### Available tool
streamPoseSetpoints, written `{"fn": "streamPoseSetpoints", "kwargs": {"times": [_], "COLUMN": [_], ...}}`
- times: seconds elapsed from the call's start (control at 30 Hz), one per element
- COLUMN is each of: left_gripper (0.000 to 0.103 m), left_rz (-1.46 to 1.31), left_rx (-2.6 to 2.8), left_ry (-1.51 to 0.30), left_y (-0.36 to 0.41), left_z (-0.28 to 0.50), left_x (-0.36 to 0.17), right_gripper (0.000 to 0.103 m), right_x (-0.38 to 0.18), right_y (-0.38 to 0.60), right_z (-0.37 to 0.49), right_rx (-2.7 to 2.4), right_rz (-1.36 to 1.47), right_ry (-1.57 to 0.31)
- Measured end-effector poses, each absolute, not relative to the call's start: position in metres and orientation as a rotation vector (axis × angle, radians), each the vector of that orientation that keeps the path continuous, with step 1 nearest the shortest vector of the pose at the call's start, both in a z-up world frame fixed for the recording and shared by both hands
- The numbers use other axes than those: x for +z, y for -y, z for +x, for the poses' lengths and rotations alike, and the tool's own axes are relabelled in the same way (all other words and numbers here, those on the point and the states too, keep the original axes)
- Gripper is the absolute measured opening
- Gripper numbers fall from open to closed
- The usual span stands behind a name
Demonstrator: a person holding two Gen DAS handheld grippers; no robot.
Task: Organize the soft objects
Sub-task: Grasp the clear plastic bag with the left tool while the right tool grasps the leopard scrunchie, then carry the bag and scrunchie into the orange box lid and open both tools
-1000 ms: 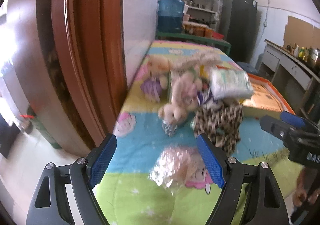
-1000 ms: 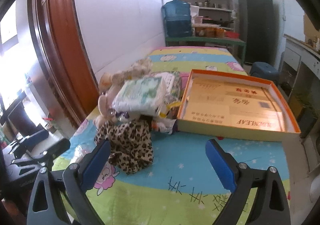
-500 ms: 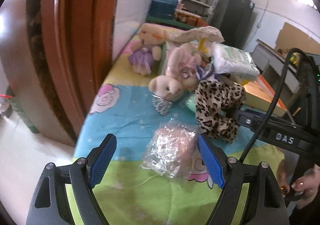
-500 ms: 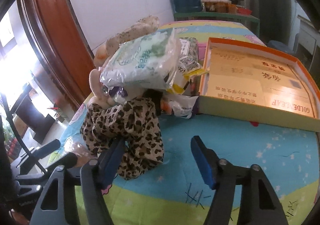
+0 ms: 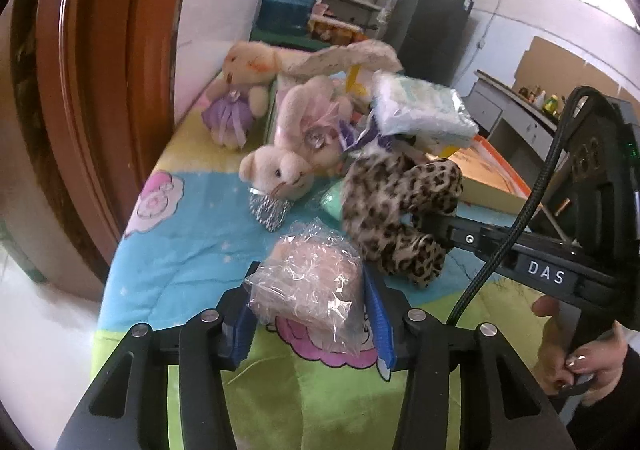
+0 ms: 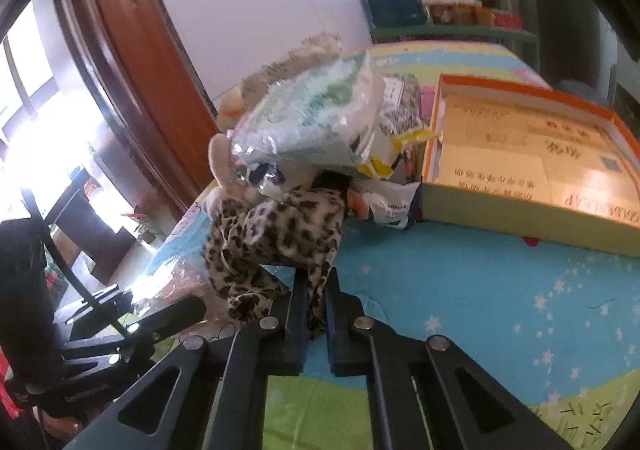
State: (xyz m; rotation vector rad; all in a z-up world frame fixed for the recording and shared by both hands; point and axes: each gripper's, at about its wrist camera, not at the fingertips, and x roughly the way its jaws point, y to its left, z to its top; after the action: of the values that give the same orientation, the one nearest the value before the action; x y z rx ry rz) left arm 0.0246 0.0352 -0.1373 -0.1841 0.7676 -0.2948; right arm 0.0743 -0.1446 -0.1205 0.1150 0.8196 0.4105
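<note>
A pink soft bundle in crinkled clear plastic [image 5: 304,282] lies on the colourful bedspread [image 5: 188,234]. My left gripper [image 5: 309,292] straddles it, jaws closing, and both blue pads touch the wrap. A leopard-print cloth [image 6: 276,234] slumps at the front of the pile, also in the left wrist view as leopard-print cloth [image 5: 400,210]. My right gripper [image 6: 316,286] is shut on a fold of its lower edge. In the left wrist view my right gripper [image 5: 424,224] comes in from the right, its tip buried in the cloth.
Behind the cloth sit a pink plush rabbit [image 5: 296,154], a bear in a purple dress [image 5: 240,98], a tissue pack [image 6: 312,118] and a silver scrubber [image 5: 268,210]. An open orange box [image 6: 500,214] lies to the right, a wooden door frame [image 5: 100,90] to the left.
Both grippers have come lower and closer to the pile. The left jaws closed in around the plastic-wrapped bundle. The right jaws shut on the leopard cloth.
</note>
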Motion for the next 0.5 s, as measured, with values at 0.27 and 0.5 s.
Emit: {"fn": "streamPoseSetpoints", "kwargs": {"times": [0.27, 0.5], "left_gripper": [0.049, 0.05], "left_rz": [-0.19, -0.166], "left_rx": [-0.268, -0.225], "left_ry": [-0.693, -0.613], "left_y": [-0.041, -0.048], "left_z": [0.017, 0.018], "left_x": [-0.113, -0.076], "right_gripper": [0.005, 0.005], "right_x": [-0.091, -0.047], "right_y": [0.142, 0.13], "right_z": [0.061, 0.051], "right_rx": [0.436, 0.479], "right_rz": [0.084, 0.038], "right_ry": [-0.743, -0.637]}}
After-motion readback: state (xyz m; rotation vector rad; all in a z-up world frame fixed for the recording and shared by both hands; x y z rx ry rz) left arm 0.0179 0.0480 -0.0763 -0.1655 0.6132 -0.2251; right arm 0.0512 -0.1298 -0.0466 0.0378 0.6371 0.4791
